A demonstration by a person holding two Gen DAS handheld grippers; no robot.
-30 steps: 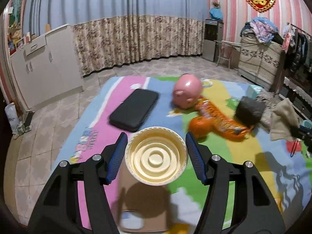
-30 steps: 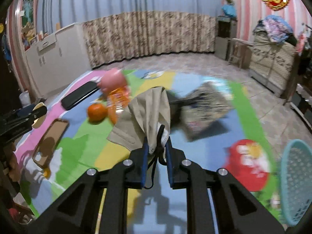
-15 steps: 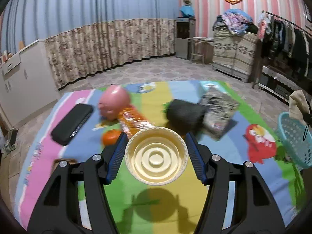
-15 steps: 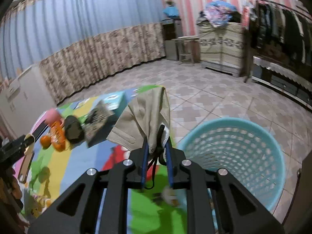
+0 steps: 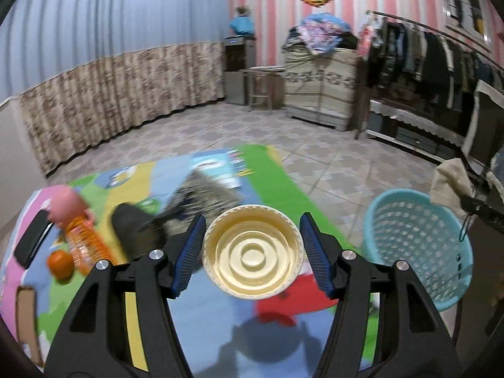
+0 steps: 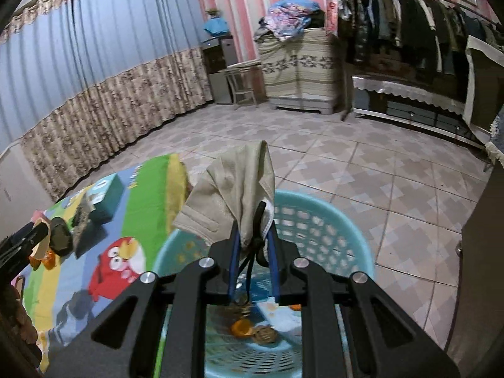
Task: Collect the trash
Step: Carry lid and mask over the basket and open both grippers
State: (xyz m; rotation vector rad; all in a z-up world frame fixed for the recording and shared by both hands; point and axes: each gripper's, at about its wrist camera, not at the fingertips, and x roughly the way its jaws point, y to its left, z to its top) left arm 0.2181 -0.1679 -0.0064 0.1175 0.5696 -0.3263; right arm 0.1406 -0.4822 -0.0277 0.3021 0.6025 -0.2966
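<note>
1. Our left gripper [image 5: 252,253] is clamped on a cream round lid [image 5: 253,254], one blue pad [image 5: 188,253] on each side of it, ringed face toward the camera.
2. We hold the lid above the colourful play mat [image 5: 274,179], left of the light blue basket [image 5: 419,249] and not over it.
3. Our right gripper [image 6: 254,253] is closed on a beige face mask [image 6: 234,195]; its black ear loop hangs down between the pads.
4. The mask sticks up from the gripper, right over the basket [image 6: 318,230] opening.
5. In the right view we see scraps already in the basket bottom: something orange [image 6: 240,326], a brownish lump [image 6: 266,335], pale paper. Can't tell exactly what they are.
6. The basket stands on the tile floor [image 6: 362,163], at the mat's edge.
7. Still on the mat, left view: an orange fruit [image 5: 60,261], an orange snack wrapper [image 5: 86,245], a pink piggy bank [image 5: 67,204], a dark lump [image 5: 135,230], a patterned bag [image 5: 208,189], a black case [image 5: 31,242]. All blurred.
8. These sit well apart from the basket.
</note>
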